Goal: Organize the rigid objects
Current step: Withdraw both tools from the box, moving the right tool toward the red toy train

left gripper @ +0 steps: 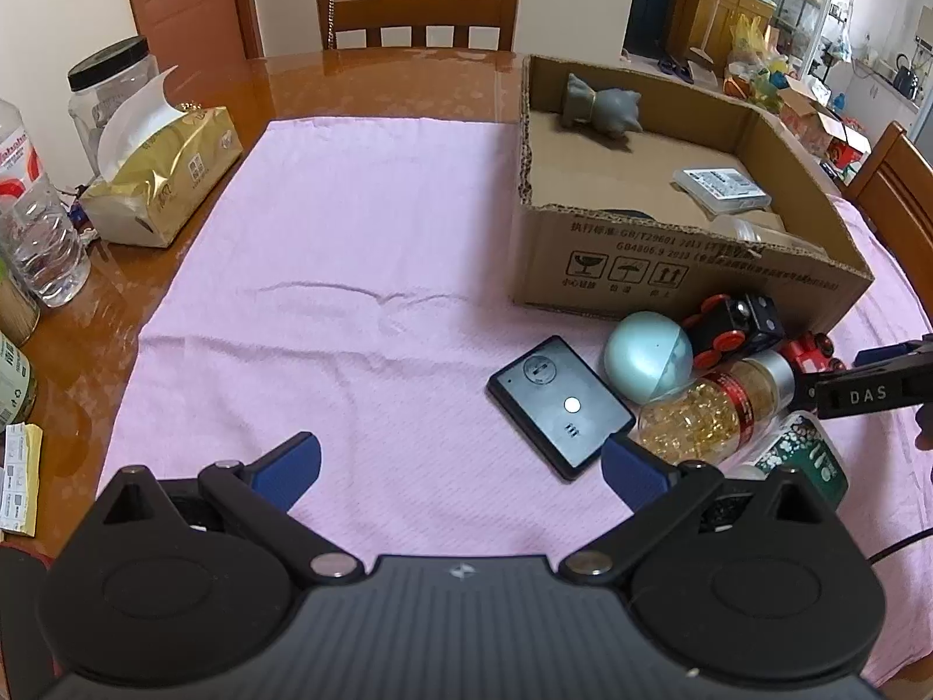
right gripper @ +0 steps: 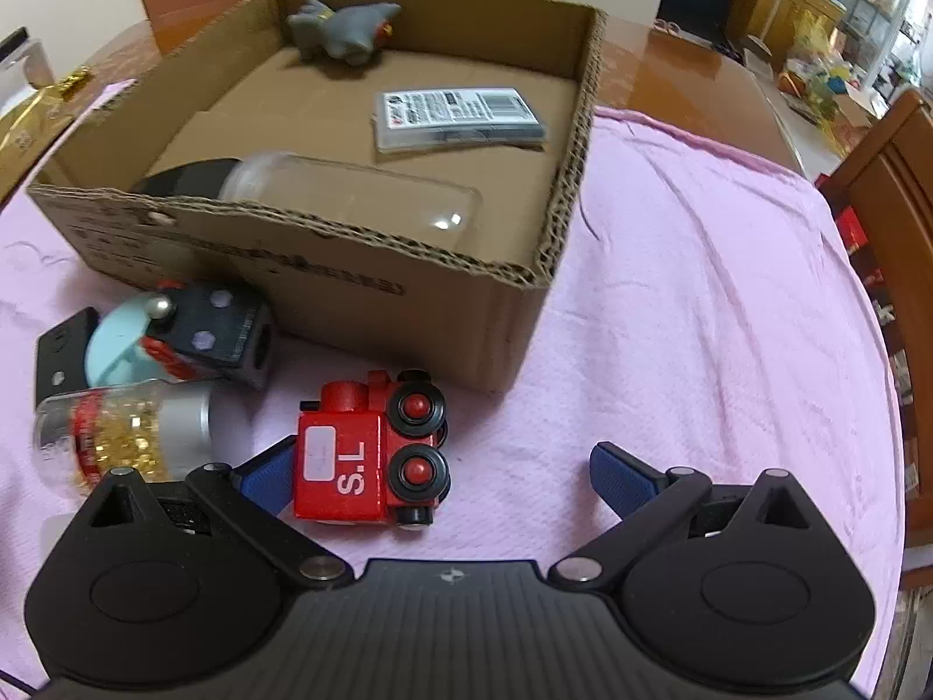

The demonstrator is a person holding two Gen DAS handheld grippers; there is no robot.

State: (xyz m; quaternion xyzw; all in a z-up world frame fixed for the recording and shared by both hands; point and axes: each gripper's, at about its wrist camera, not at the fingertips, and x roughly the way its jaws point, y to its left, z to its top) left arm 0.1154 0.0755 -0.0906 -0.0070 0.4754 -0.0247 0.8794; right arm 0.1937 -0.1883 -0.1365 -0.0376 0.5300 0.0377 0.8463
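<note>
My left tongs (left gripper: 460, 466): spread wide, nothing between the blue pads, held low over the pink cloth (left gripper: 326, 315); the right pad sits just beside the near corner of the black remote (left gripper: 560, 405).
My right tongs (right gripper: 446, 475): spread wide, holding nothing; the left pad touches or sits right against the side of the red toy engine (right gripper: 370, 455), the right pad well apart from it over bare cloth.
Red toy engine: tipped on its side on the cloth, black wheels with red hubs facing right, just in front of the cardboard box (right gripper: 326, 280).
Cardboard box: open-topped, on the cloth at the far right of the table (left gripper: 373, 81).
In the box: grey soft toy (right gripper: 344, 29) against the far wall; flat clear packet with a printed label (right gripper: 458, 116) on the floor; clear bottle with a black cap (right gripper: 350, 192) lying along the near wall.
Outside the box, left of the engine: black toy wagon (right gripper: 218, 335), pale blue ball (right gripper: 116, 347), jar of gold capsules (right gripper: 125, 429) lying on its side, all clustered and touching.
Green-patterned container (left gripper: 807, 455): next to the capsule jar, partly hidden.
Table edge, left: gold tissue pack (left gripper: 163, 175), plastic water bottle (left gripper: 41, 221), black-lidded jar (left gripper: 114, 87).
</note>
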